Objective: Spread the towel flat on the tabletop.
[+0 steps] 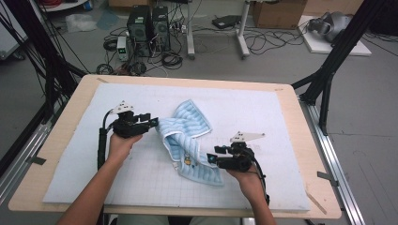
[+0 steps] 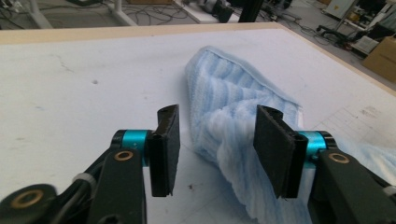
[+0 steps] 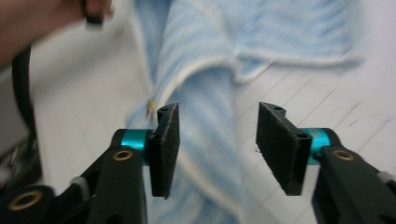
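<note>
High view: my left hand-held gripper, jaws apart, sits at the towel's near-left fold; my right hand-held gripper, jaws also apart, is at its lower end. The pale blue ribbed towel lies crumpled mid-counter, its long axis running diagonally between both hand-held grippers.

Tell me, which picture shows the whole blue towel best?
The high view: the towel lies rumpled on the white mat, all its edges visible. The left gripper view shows one bunched end up close between open jaws; the right gripper view shows a blurry stretch of it.
</note>
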`<state>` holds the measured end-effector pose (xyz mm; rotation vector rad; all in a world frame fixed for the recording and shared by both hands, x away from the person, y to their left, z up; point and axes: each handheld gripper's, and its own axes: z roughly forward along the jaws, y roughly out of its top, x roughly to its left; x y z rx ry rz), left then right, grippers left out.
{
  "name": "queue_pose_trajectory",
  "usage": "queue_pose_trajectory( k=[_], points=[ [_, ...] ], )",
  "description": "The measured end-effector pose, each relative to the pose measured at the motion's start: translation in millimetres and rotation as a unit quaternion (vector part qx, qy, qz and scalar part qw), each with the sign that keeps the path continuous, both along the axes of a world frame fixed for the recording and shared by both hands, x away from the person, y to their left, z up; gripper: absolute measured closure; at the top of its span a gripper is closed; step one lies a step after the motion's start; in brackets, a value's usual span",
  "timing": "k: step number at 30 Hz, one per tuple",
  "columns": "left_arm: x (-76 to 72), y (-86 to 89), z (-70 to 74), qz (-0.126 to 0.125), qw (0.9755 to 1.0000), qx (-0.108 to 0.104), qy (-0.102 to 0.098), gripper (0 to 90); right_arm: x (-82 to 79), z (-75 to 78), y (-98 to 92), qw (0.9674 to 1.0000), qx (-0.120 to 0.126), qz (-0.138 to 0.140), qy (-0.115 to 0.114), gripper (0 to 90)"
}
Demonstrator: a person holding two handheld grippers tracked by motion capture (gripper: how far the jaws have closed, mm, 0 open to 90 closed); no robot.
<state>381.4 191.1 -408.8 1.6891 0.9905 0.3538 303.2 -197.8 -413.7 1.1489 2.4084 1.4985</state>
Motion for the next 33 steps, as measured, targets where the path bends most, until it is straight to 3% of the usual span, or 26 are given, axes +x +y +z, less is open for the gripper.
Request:
queue_pose_trajectory(
  k=[1,5,9,11,12,13,15,19,22,24,28,29,31,33],
  points=[
    [-2.8,2.4,0.6,0.001,1.0000,-0.004,-0.006,49.9,3.3,4.7,3.0,0.9995,0.026,-0.014,-0.009,44.6],
    [-9.2,7.8,-0.9,-0.004,0.9999,-0.011,-0.009,49.1,11.4,7.3,18.4,0.9992,0.035,-0.019,-0.002,41.0],
    [-15.1,11.1,-3.4,-0.012,0.9997,-0.021,-0.011,48.3,29.1,4.9,51.4,0.9999,0.008,-0.004,0.006,41.7],
    [-17.6,13.0,-4.0,-0.016,0.9995,-0.021,-0.015,48.2,36.5,1.3,67.2,0.9997,-0.022,0.008,0.011,49.1],
    [-18.6,13.8,-4.2,-0.017,0.9995,-0.019,-0.016,48.0,40.0,-1.1,75.4,0.9979,-0.064,0.008,0.010,57.9],
    [-19.2,14.2,-4.5,-0.019,0.9995,-0.019,-0.018,47.7,42.2,-2.7,79.5,0.9958,-0.091,0.010,0.003,70.6],
    [-21.0,14.9,-5.2,-0.024,0.9993,-0.018,-0.020,47.3,43.8,-3.0,81.4,0.9928,-0.118,0.002,-0.022,79.7],
    [-24.1,13.3,-8.1,-0.038,0.9989,-0.016,-0.021,46.4,49.6,1.0,70.3,0.9887,-0.138,-0.040,-0.043,81.1],
    [-25.5,9.9,-11.0,-0.047,0.9985,-0.017,-0.019,46.1,57.1,0.3,59.1,0.9857,-0.149,-0.069,-0.037,80.0],
    [-26.8,7.2,-13.1,-0.057,0.9981,-0.017,-0.018,45.8,61.2,-0.2,52.6,0.9819,-0.159,-0.094,-0.041,80.0],
    [-29.8,0.0,-15.0,-0.078,0.9968,-0.011,-0.016,45.0,71.1,0.3,37.1,0.9699,-0.188,-0.146,-0.050,80.2],
    [-30.4,-2.2,-15.0,-0.084,0.9963,-0.010,-0.016,45.0,71.1,0.3,37.1,0.9699,-0.188,-0.146,-0.050,80.2],
    [-31.4,-6.8,-15.1,-0.092,0.9955,-0.008,-0.016,44.9,74.9,1.3,30.5,0.9639,-0.200,-0.168,-0.052,80.2],
    [-31.9,-11.8,-16.0,-0.101,0.9948,-0.005,-0.016,44.9,78.1,1.5,22.8,0.9604,-0.199,-0.188,-0.052,80.1]
  ],
)
